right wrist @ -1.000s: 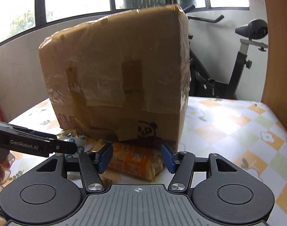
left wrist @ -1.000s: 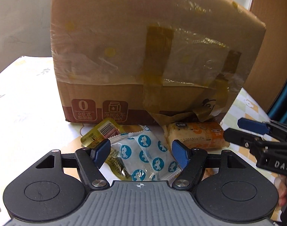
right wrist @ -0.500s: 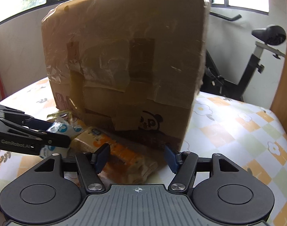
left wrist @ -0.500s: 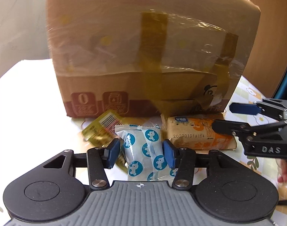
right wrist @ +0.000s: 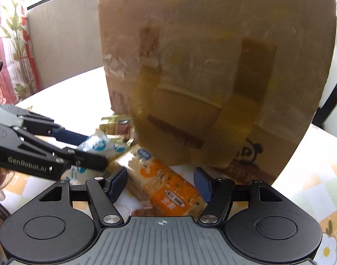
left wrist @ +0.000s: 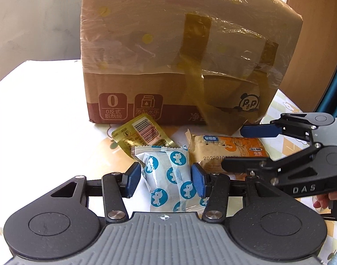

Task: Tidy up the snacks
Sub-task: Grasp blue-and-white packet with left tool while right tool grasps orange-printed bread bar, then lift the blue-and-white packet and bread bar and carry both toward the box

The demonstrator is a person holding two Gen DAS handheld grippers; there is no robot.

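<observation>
White snack pouch with blue dots (left wrist: 168, 176) lies on the surface before a taped cardboard box (left wrist: 179, 55), pinched in the left claw (left wrist: 165, 180). Right claw (right wrist: 160, 184), jaws just widening, straddles an orange-wrapped bar (right wrist: 168, 187) without gripping.

Home room: flower-print tablecloth (right wrist: 318, 176), red floral curtain (right wrist: 9, 44) by window, taped cardboard box (left wrist: 168, 55).
</observation>
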